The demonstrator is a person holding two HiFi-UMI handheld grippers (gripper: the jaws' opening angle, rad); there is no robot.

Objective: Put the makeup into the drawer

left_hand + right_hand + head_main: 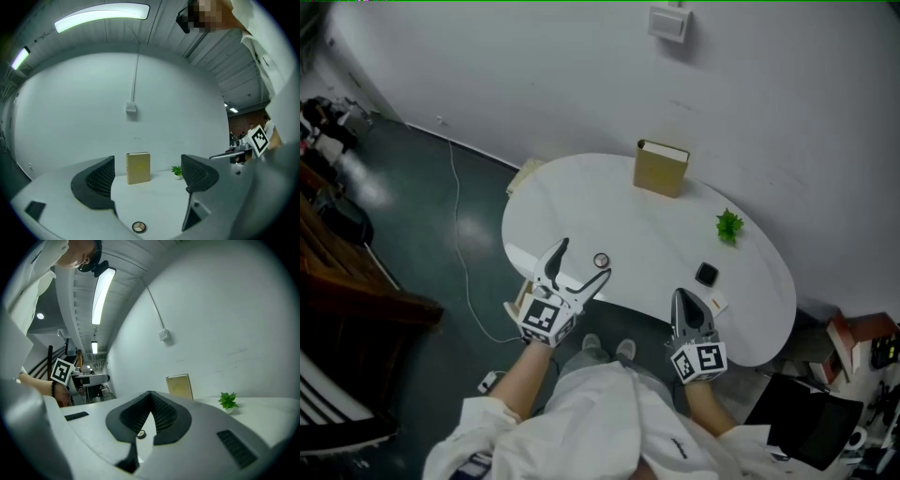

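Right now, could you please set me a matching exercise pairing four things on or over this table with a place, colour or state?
Things:
1. box
2. plant
3. compact
4. right hand-held gripper

Descriptions:
A. jaws together, empty
B. green
C. tan, at the far edge of the table
D. just ahead of the open left hand-held gripper

Pairs: 1-C, 2-B, 3-D, 4-A

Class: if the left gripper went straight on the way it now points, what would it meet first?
The left gripper, jaws open, would probably reach the tan box, centred between them. The round compact lies lower on the table, likely passed over; depth is unclear.
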